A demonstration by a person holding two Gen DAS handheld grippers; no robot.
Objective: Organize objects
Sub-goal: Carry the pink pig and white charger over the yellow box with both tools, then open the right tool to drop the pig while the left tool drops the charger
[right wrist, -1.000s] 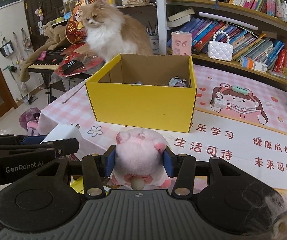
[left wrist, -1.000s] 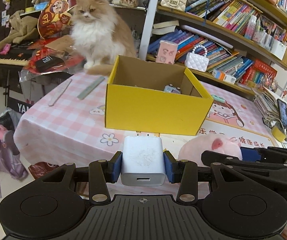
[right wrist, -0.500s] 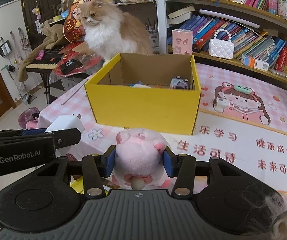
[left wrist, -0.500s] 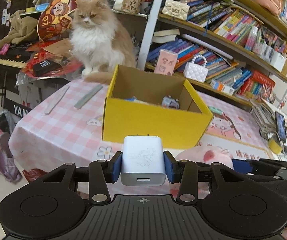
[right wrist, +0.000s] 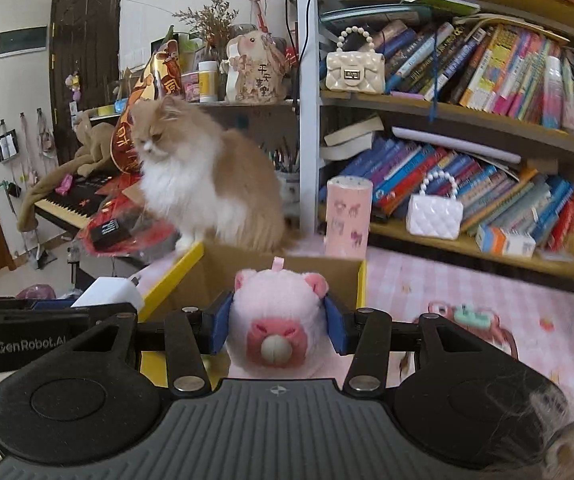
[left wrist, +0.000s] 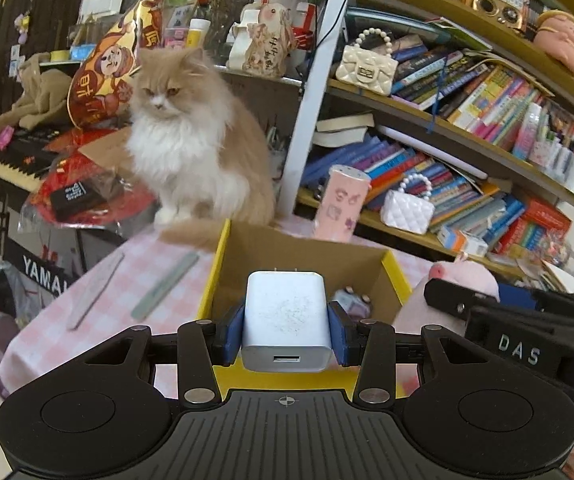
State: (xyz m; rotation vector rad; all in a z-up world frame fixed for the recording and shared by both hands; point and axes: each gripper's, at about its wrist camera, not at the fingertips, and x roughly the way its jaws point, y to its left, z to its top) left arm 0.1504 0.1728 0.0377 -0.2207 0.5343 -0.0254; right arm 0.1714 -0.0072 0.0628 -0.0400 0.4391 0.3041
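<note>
The left gripper [left wrist: 286, 326] clamps a white plastic charger [left wrist: 286, 316] and the right gripper [right wrist: 278, 322] squeezes a pink plush pig [right wrist: 277, 314], both above the open yellow cardboard box [left wrist: 212, 280].

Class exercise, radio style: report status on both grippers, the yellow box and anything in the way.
Left gripper shut on white charger. Right gripper shut on pink pig plush. Both at yellow box, open. Cat sits behind box.

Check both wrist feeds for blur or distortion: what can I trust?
Left wrist: white charger crisp, yellow box rim and table edge slightly smeared. Right wrist: pink pig plush sharp, books at far right streaked; shelves bow from fisheye in both.
</note>
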